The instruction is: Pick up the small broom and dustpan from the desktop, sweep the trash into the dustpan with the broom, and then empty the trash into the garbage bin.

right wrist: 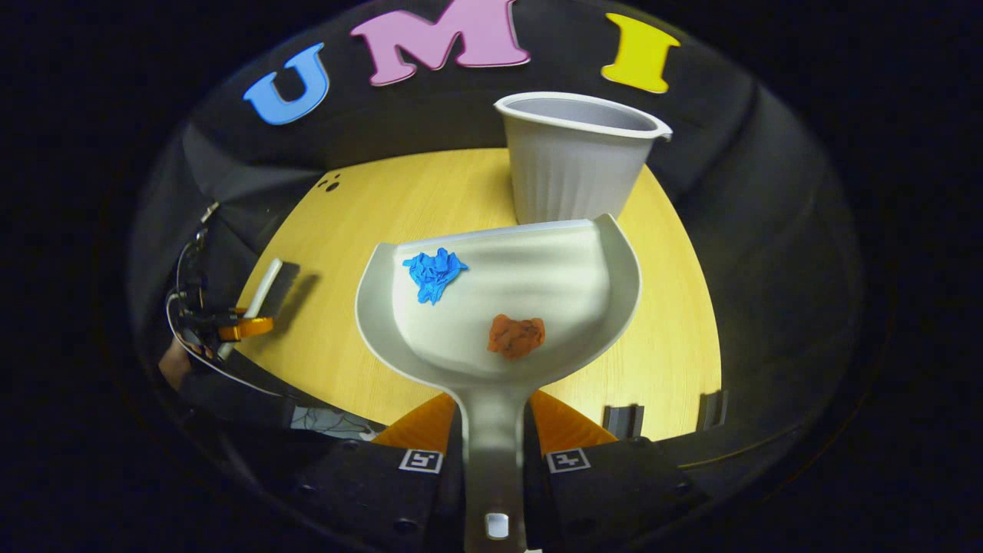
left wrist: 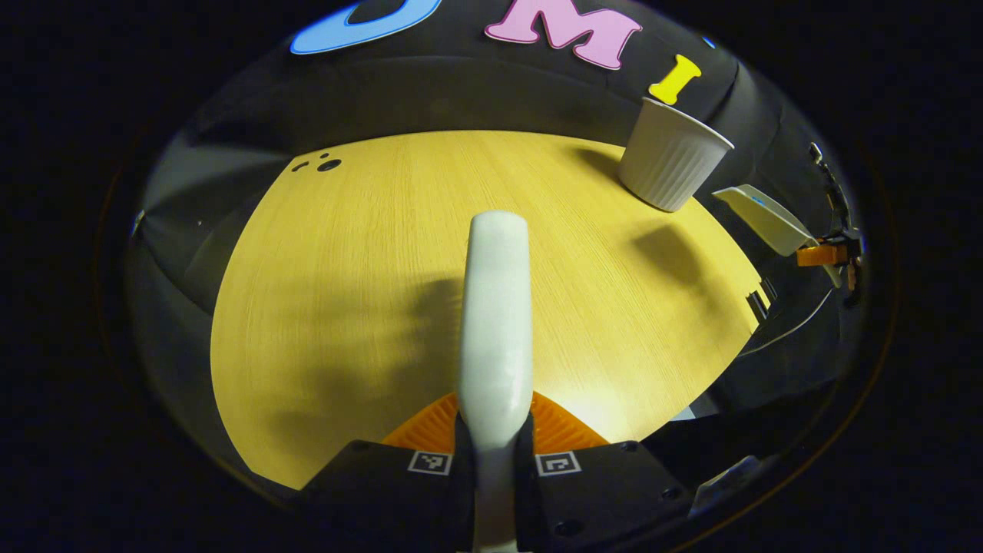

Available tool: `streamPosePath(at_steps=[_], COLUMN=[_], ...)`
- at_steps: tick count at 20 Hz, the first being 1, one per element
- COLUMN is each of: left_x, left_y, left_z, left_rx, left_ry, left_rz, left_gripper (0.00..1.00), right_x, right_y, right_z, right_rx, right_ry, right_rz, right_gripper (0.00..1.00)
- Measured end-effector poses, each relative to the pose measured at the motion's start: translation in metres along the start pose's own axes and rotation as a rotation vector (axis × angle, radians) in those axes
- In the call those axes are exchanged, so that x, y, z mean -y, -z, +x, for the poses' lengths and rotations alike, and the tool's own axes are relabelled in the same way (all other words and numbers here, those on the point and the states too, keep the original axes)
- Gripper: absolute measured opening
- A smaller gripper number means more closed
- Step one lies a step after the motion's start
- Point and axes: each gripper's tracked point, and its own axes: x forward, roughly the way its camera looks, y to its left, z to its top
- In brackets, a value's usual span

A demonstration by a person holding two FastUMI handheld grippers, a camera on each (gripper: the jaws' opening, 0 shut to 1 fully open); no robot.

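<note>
The sweeping looks finished and the emptying is what remains. In the right gripper view the right gripper [right wrist: 494, 449] has both fingers closed on the handle of the white dustpan [right wrist: 537, 284], which is held off the wooden desktop [right wrist: 676, 361] with its front lip toward the ribbed white garbage bin [right wrist: 572, 161]. Two pieces of trash lie in the pan: a crumpled blue scrap [right wrist: 434, 273] near the far left of the scoop and a crumpled orange-brown scrap [right wrist: 516, 336] nearer the handle. The lip sits just in front of the bin's wall, apparently below the rim, so the pan has not yet been tipped over the opening.

In the left gripper view the left gripper [left wrist: 495, 442] is clamped on the white handle of the small broom [left wrist: 495, 322], which points out over the desktop [left wrist: 345, 269]; the brush end is not clearly made out from this angle. No loose trash is seen on the stretch of desktop visible there. The garbage bin [left wrist: 672, 157] stands at the far right edge of the desktop, and the dustpan [left wrist: 768, 219] hangs beside it.

Judged from this, what is left is lifting the pan above the rim and tilting it so both scraps slide in.
</note>
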Motion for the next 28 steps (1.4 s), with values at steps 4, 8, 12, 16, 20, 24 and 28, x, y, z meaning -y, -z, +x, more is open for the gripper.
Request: streamPosePath(at_steps=[4, 8, 12, 16, 20, 24, 28], left_x=[-0.012, -0.012, -0.028, -0.005, -0.011, -0.022, -0.038], left_y=[0.003, 0.006, 0.007, -0.006, -0.007, -0.008, -0.016], left_z=[0.001, 0.0, 0.003, 0.023, 0.019, 0.013, 0.002], left_rx=[0.001, 0.007, -0.001, -0.017, -0.016, -0.018, -0.007], left_ry=[0.01, 0.014, 0.023, -0.003, -0.005, -0.058, -0.091], left_rz=[-0.017, -0.019, -0.03, -0.013, -0.051, -0.056, -0.081], left_gripper=[0.26, 0.26, 0.26, 0.26, 0.24, 0.27, 0.27], right_x=[0.008, 0.03, 0.049, 0.071, 0.077, 0.095, 0.11], right_y=[-0.023, -0.05, -0.09, -0.137, -0.176, -0.2, -0.209], right_z=[-0.01, -0.022, -0.027, -0.026, 0.007, 0.043, 0.066], right_rx=[0.089, 0.155, 0.215, 0.243, 0.26, 0.267, 0.237], right_ry=[0.026, 0.099, 0.148, 0.184, 0.197, 0.269, 0.389], right_rz=[0.143, 0.181, 0.181, 0.149, 0.118, 0.087, 0.038], right_gripper=[0.31, 0.34, 0.34, 0.34, 0.37, 0.34, 0.34])
